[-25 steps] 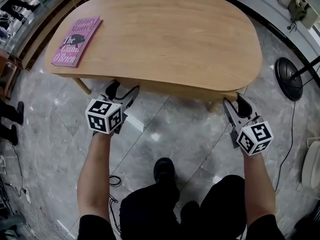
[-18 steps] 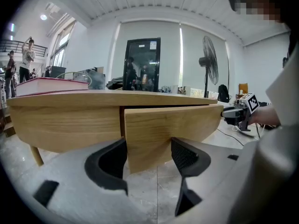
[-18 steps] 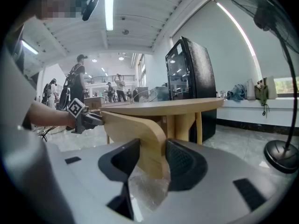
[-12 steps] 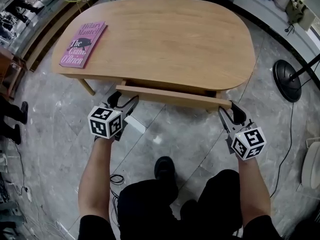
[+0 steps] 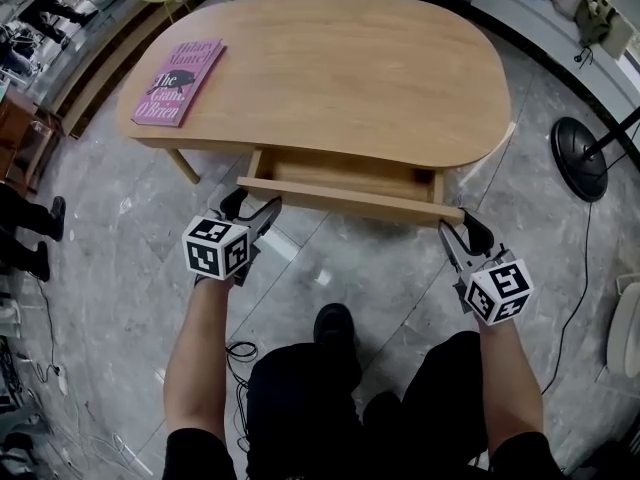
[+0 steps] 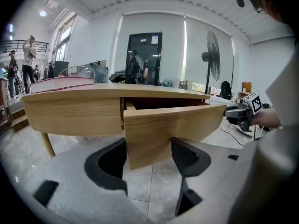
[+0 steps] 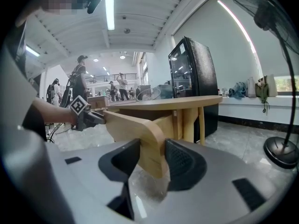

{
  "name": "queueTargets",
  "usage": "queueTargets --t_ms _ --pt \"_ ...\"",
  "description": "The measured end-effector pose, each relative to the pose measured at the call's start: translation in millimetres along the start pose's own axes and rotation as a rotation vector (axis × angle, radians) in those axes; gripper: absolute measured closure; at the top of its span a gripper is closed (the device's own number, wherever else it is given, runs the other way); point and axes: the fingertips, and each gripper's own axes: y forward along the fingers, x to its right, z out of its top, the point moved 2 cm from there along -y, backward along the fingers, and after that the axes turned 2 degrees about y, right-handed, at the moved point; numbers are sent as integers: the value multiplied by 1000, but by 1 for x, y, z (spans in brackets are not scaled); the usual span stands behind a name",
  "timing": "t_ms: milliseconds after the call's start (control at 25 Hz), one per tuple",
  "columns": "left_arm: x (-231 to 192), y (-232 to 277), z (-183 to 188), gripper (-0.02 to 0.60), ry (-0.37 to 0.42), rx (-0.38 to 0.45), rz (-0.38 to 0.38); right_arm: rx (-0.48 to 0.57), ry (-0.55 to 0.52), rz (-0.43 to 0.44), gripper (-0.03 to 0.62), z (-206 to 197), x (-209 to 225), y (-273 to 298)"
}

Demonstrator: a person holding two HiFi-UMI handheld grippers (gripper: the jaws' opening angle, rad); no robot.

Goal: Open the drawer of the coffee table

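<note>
The light wooden coffee table (image 5: 340, 68) has its drawer pulled partly out, and the inside shows as a shallow dark slot (image 5: 340, 173). The drawer front (image 5: 350, 200) is a long curved board. My left gripper (image 5: 250, 206) holds its left end; in the left gripper view the board (image 6: 173, 125) fills the gap between the pads of the left gripper (image 6: 148, 148). My right gripper (image 5: 460, 230) holds the right end, and the board's rounded edge (image 7: 140, 125) is pinched in the right gripper (image 7: 152, 160).
A pink book (image 5: 180, 81) lies on the table's far left corner. A fan's black round base (image 5: 578, 158) and its cable sit on the floor at right. My shoe (image 5: 335, 323) is just behind the drawer. A black cabinet (image 7: 189, 69) stands beyond the table.
The drawer has slid out from under the tabletop toward me. Both grippers have moved back with its front board, keeping their hold on its ends.
</note>
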Motion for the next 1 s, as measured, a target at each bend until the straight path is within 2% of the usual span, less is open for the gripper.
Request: queueTargets --t_ms 360,520,760,1000 --pt "13 -24 -15 281 -3 -10 3 -55 -29 62 434 -10 -17 -22" --pt "15 -30 -19 287 -13 -1 6 -68 -35 60 436 -12 -21 -25" --pt "18 -42 -27 292 14 -27 -7 -82 -42 93 442 -18 -32 -36" --pt "21 -45 -51 308 27 -65 -7 -155 -83 126 444 -39 -41 -40"
